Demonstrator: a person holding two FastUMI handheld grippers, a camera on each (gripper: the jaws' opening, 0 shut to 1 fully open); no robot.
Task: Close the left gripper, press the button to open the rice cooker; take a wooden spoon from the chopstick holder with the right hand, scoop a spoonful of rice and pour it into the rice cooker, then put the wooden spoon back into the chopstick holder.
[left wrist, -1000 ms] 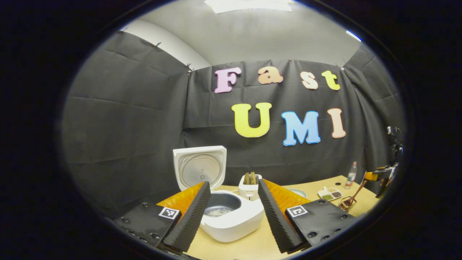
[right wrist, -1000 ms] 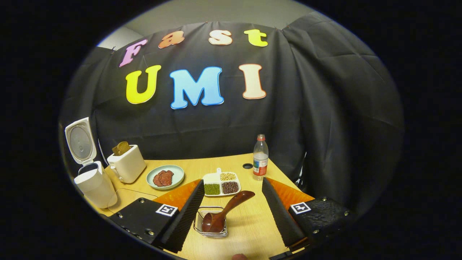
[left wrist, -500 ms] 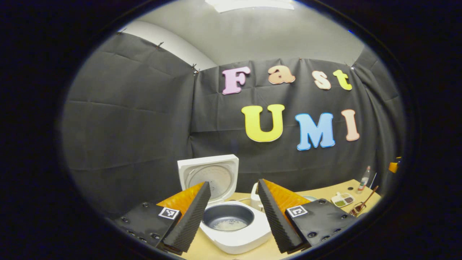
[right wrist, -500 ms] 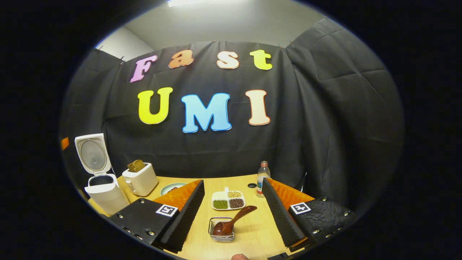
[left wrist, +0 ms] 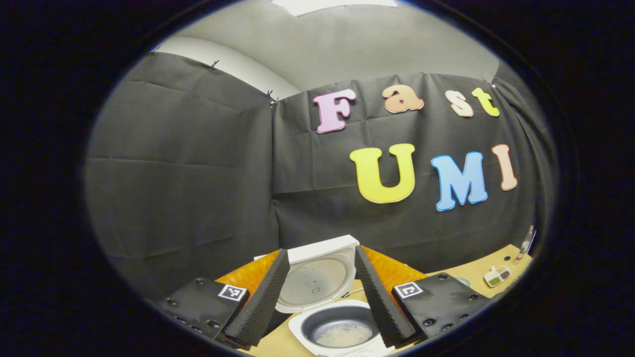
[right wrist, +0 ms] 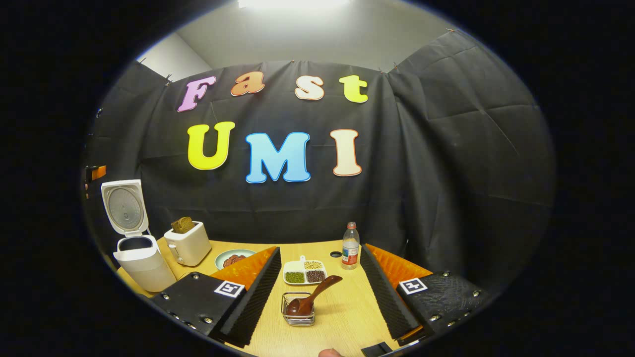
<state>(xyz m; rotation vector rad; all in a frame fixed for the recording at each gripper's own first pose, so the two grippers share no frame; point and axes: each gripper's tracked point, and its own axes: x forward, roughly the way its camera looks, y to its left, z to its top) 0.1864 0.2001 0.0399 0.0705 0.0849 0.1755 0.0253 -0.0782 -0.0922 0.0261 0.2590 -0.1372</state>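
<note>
The white rice cooker (left wrist: 302, 331) stands open just ahead of my left gripper (left wrist: 320, 317), its lid (left wrist: 317, 277) raised upright and a thin layer of rice (left wrist: 345, 336) in the dark pot. The left gripper is open and holds nothing. In the right gripper view the same cooker (right wrist: 139, 258) sits at the far left of the table. The wooden spoon (right wrist: 310, 297) rests bowl-down in a small wire chopstick holder (right wrist: 297, 312), handle leaning right. My right gripper (right wrist: 320, 307) is open, with the holder in line between its fingers, farther ahead.
On the wooden table (right wrist: 342, 317) stand a white toaster (right wrist: 187, 244) with bread, a plate of reddish food (right wrist: 233, 258), a divided dish of beans (right wrist: 304, 272) and a plastic bottle (right wrist: 350, 246). The dish (left wrist: 497, 275) and bottle (left wrist: 525, 243) show far right in the left gripper view.
The left gripper drew back and swung left, so the cooker now sits lower and closer. The right gripper pulled away from the spoon and holder, which look smaller.
</note>
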